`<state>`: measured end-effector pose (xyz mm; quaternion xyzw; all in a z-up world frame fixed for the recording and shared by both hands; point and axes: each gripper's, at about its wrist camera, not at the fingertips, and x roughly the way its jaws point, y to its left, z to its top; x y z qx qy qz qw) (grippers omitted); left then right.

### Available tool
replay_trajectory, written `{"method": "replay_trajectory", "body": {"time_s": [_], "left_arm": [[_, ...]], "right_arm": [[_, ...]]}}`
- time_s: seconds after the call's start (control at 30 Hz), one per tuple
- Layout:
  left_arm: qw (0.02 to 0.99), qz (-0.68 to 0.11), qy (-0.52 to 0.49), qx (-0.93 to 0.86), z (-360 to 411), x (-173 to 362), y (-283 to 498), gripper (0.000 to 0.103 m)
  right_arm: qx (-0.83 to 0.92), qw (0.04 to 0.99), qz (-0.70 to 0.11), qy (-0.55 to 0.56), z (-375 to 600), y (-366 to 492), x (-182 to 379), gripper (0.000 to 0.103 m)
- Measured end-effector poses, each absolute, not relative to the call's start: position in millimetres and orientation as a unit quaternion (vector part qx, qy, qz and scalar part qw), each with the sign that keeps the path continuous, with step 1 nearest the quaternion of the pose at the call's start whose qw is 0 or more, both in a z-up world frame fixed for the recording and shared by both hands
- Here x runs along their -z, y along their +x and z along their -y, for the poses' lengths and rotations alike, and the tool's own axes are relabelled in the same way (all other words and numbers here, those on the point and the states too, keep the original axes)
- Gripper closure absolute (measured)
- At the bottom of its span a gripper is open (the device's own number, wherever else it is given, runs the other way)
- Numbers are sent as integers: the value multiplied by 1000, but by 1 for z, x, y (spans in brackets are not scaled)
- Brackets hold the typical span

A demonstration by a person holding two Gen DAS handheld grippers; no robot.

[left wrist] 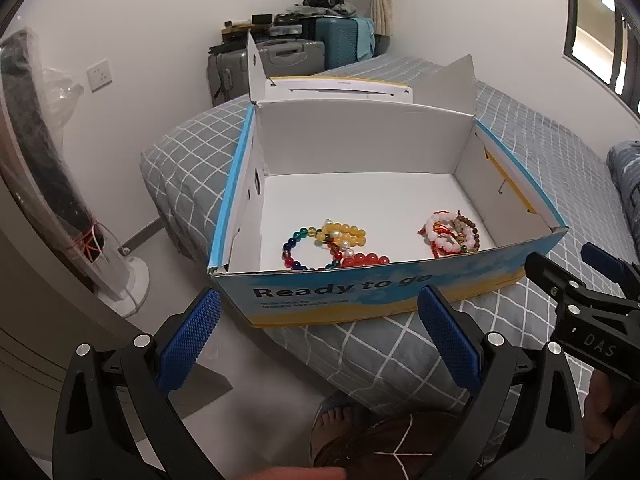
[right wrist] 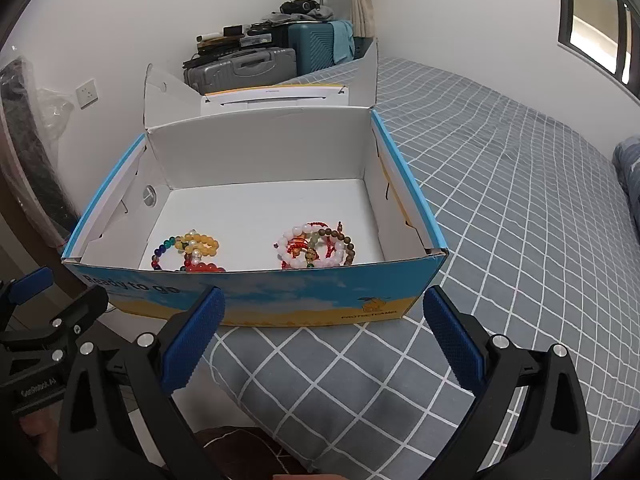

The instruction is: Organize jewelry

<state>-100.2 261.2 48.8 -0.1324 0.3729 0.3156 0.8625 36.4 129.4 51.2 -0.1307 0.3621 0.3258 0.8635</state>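
Observation:
An open cardboard box (left wrist: 400,148) (right wrist: 260,148) with a blue and yellow front stands on the corner of a bed. Two heaps of bead bracelets lie on its white floor near the front wall. The left heap (left wrist: 332,244) (right wrist: 190,252) has yellow, red and mixed-colour beads. The right heap (left wrist: 450,234) (right wrist: 316,246) has pink-white beads, brown wooden beads and red cord. My left gripper (left wrist: 320,320) is open in front of the box, holding nothing. My right gripper (right wrist: 324,320) is also open and empty, just before the box front. The right gripper (left wrist: 592,300) also shows at the left view's edge.
The bed's grey checked cover (right wrist: 500,220) stretches to the right and behind the box. Suitcases (left wrist: 288,60) with clutter stand at the back wall. A white fan base (left wrist: 124,280) stands on the floor to the left. A person's sandalled foot (left wrist: 336,420) is below the bed corner.

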Motion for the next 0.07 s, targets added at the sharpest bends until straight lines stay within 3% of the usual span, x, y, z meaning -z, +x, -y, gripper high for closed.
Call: {"method": "replay_trajectory", "body": {"time_s": [0.07], "left_arm": [[861,-373,-131,-320,-262,-48,-100,6]], "right_arm": [[-325,864,-362,-132,-129,36,-51,8]]}}
